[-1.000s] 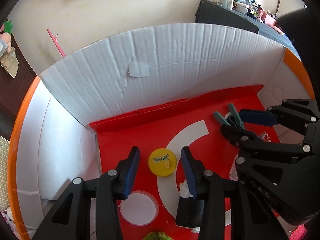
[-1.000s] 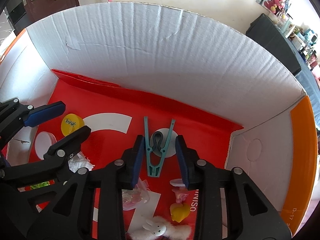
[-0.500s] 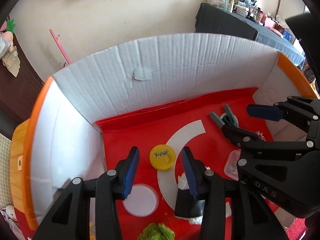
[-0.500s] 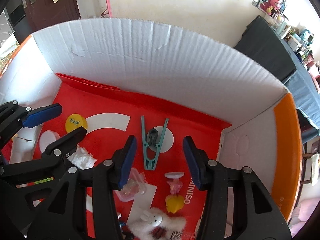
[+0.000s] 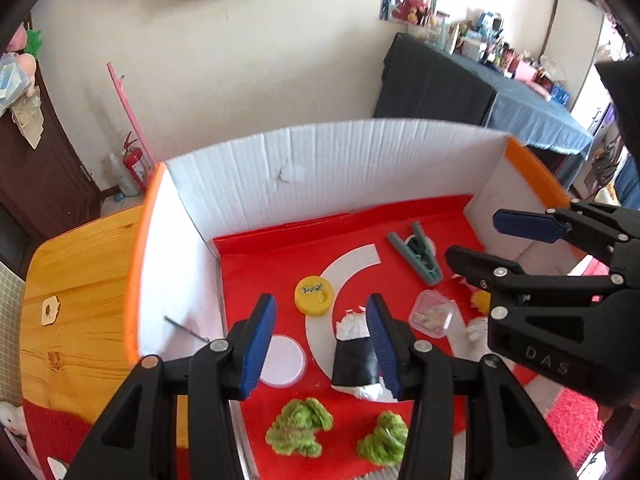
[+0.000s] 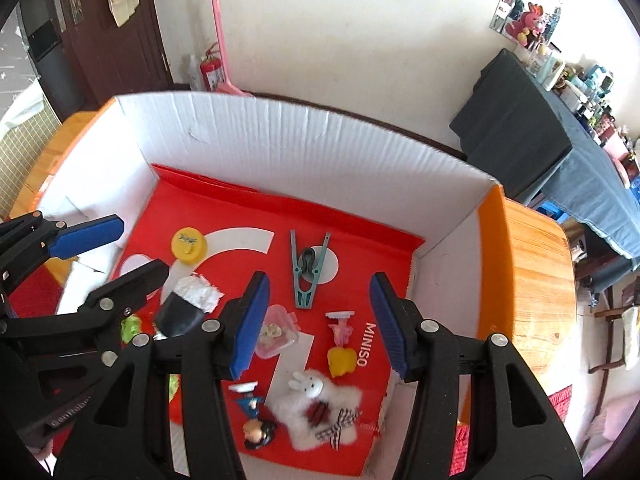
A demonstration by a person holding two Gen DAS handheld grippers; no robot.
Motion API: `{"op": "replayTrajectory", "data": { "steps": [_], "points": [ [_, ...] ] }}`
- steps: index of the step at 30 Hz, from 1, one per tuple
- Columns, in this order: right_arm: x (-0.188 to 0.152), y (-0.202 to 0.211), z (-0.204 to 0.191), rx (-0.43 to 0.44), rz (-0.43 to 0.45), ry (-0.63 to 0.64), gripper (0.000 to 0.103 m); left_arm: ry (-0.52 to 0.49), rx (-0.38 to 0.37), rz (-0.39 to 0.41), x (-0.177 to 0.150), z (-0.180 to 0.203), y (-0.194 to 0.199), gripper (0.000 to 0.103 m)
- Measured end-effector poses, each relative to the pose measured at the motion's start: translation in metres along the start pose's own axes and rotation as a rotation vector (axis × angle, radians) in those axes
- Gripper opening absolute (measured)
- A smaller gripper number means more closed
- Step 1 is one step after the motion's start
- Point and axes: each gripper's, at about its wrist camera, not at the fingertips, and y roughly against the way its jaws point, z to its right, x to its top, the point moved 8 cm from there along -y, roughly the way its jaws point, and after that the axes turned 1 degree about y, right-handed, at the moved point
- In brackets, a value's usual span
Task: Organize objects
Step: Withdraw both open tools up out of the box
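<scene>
Both tools higher above box [image 6: 280,148], right tool [image 6: 316,320] wider — empty

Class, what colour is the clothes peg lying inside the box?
Teal green; the clothes peg shows best in the right wrist view.

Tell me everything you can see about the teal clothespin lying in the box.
The teal clothespin looks like plastic: two long prongs that spread into a V toward the box's back wall and meet at a closed, cut-out end nearer the camera. A dark loop-shaped part sits between the prongs. It lies flat on the red liner, partly over a white printed circle. Nothing else touches it; neither gripper is on it.
</scene>
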Motion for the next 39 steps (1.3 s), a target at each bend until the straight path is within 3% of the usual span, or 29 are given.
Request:
{"op": "replayTrajectory", "data": {
  "steps": [3, 6, 18, 23, 25, 30, 39],
  "points": [
    [0.001, 0.013, 0.002, 0.02, 0.041, -0.016, 0.051, 0.005, -0.008, 0.041, 0.005, 0.0, 0.011, 0.058],
    [0.001, 0.023, -0.003, 0.053, 0.073, -0.025, 0.055, -0.001, -0.018, 0.085, 0.007, 0.002, 0.024, 0.058],
    [-0.038, 0.075, -0.005, 0.066, 0.265, -0.032, 0.068, -0.043, -0.065, 0.24, -0.031, 0.009, 0.081, 0.075],
    [-0.064, 0.083, -0.008, 0.062, 0.327, -0.042, 0.073, -0.022, -0.074, 0.269, -0.04, 0.012, 0.079, 0.078],
    [-0.073, 0.083, -0.01, 0.044, 0.351, -0.04, 0.074, -0.013, -0.066, 0.285, -0.043, 0.013, 0.077, 0.084],
    [-0.088, 0.076, -0.01, 0.034, 0.401, -0.069, 0.079, -0.017, -0.033, 0.304, -0.05, 0.02, 0.063, 0.086],
    [-0.101, 0.044, -0.01, -0.025, 0.419, -0.088, 0.079, 0.039, -0.016, 0.314, -0.05, 0.02, 0.029, 0.086]
  ]
}}
